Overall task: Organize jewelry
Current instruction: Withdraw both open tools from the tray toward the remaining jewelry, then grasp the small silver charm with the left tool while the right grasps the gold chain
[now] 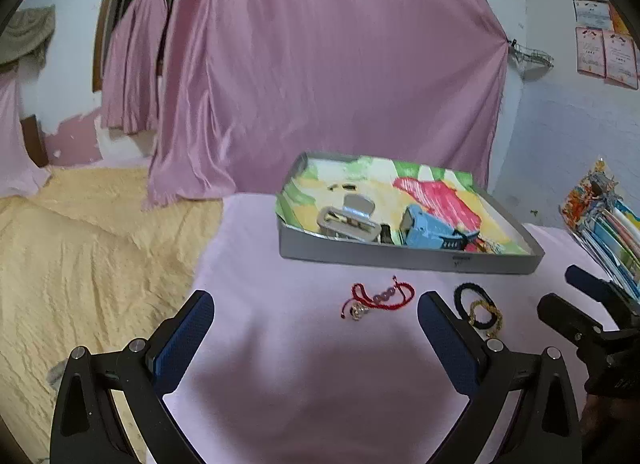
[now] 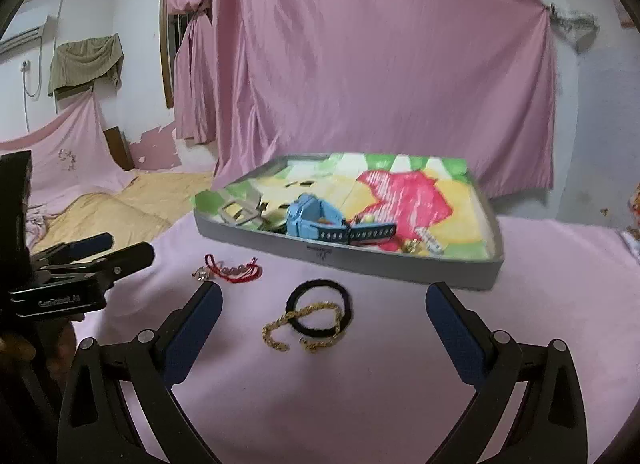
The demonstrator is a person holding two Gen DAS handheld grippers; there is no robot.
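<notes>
A grey tray (image 1: 400,258) with a colourful lining stands on the pink cloth; in the right wrist view it is ahead (image 2: 360,262). It holds a blue watch (image 2: 316,220) and a grey hair clip (image 2: 240,210). A red string bracelet (image 1: 378,296) with a small ring lies in front of the tray, just ahead of my open, empty left gripper (image 1: 316,304). A black hair band (image 2: 320,310) and a gold chain (image 2: 304,328) lie overlapping between the fingers of my open, empty right gripper (image 2: 324,296).
The pink-covered table (image 1: 304,384) drops off at the left to a yellow bedspread (image 1: 80,264). Pink curtains (image 1: 320,64) hang behind. A stack of colourful packets (image 1: 600,216) sits at the right. The right gripper shows at the right edge (image 1: 576,296).
</notes>
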